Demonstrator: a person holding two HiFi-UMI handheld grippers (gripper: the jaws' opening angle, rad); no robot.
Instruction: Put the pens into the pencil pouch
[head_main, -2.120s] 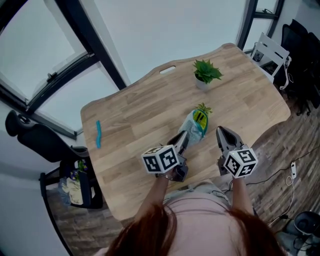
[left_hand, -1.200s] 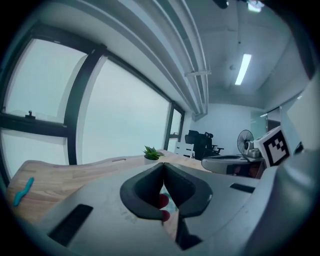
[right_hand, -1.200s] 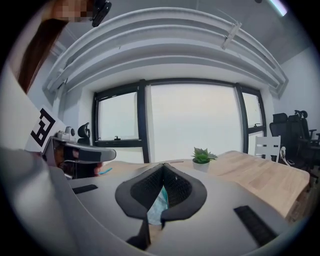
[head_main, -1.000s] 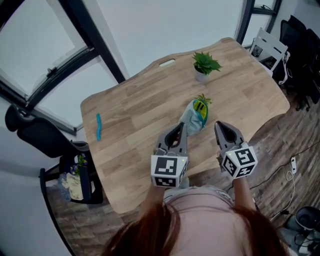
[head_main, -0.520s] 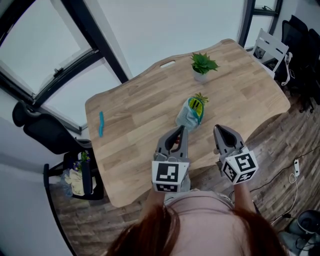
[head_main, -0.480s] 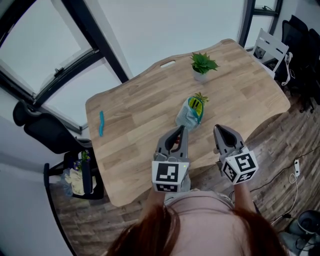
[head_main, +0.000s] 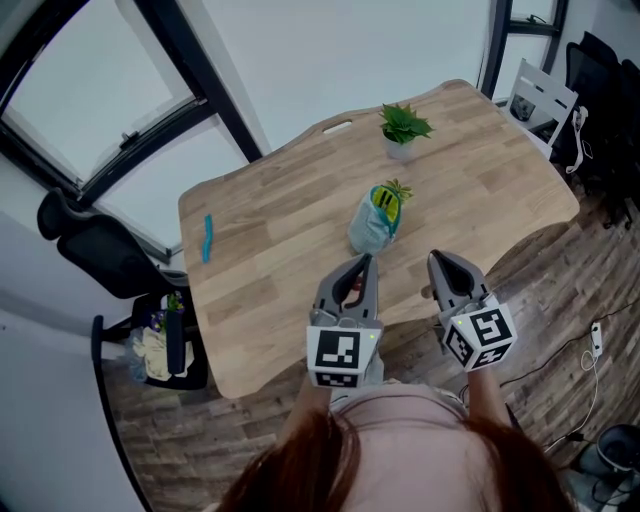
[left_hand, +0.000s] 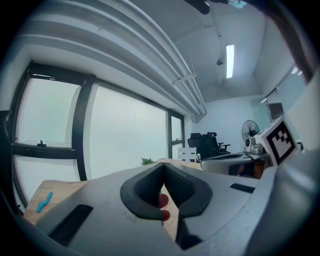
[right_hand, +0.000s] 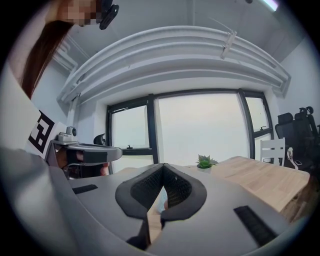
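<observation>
While left tongs (head_main: 365, 262) and right tongs (head_main: 437, 262) hang pressed together, that pen (head_main: 207, 238) at the worktop (head_main: 280, 250) edge could roll off if nudged clumsily.

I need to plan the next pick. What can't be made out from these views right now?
- Pencil pouch: too small in the head view to tell whether it is open or zipped, or what is inside. In both gripper views the shut jaws block nearly all of it.
- Blue item by the table's left edge: too small to confirm it is a pen.
- Table's near edge: hidden in the head view behind the left gripper, the right gripper and the person's head.
</observation>
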